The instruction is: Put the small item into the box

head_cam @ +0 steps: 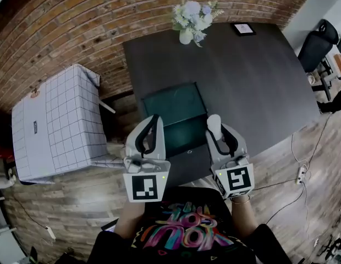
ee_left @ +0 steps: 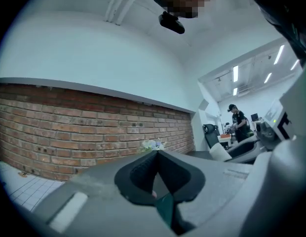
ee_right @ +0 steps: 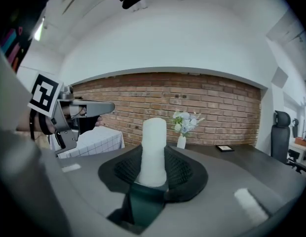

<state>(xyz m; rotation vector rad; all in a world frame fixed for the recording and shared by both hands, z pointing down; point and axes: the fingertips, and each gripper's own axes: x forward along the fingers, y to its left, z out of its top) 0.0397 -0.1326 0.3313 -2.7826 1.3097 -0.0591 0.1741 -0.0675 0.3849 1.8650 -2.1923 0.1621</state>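
A dark green box (head_cam: 176,100) lies open on the black table (head_cam: 258,87), near its front edge. My right gripper (head_cam: 214,124) hovers at the box's right front corner, shut on a small white cylinder (head_cam: 214,124) that stands upright between its pads. In the right gripper view the white cylinder (ee_right: 154,149) rises above the right gripper (ee_right: 154,157), whose dark pads press on both its sides. My left gripper (head_cam: 155,118) hangs over the box's front left, its fingertips touching, nothing between them. In its own view the left gripper (ee_left: 156,153) is shut and bare.
A white vase of flowers (head_cam: 191,18) and a small picture frame (head_cam: 243,29) stand at the table's far edge by the brick wall. A white grid-patterned cover (head_cam: 55,120) sits left of the table. An office chair (head_cam: 319,45) is at the right, cables (head_cam: 300,175) on the floor.
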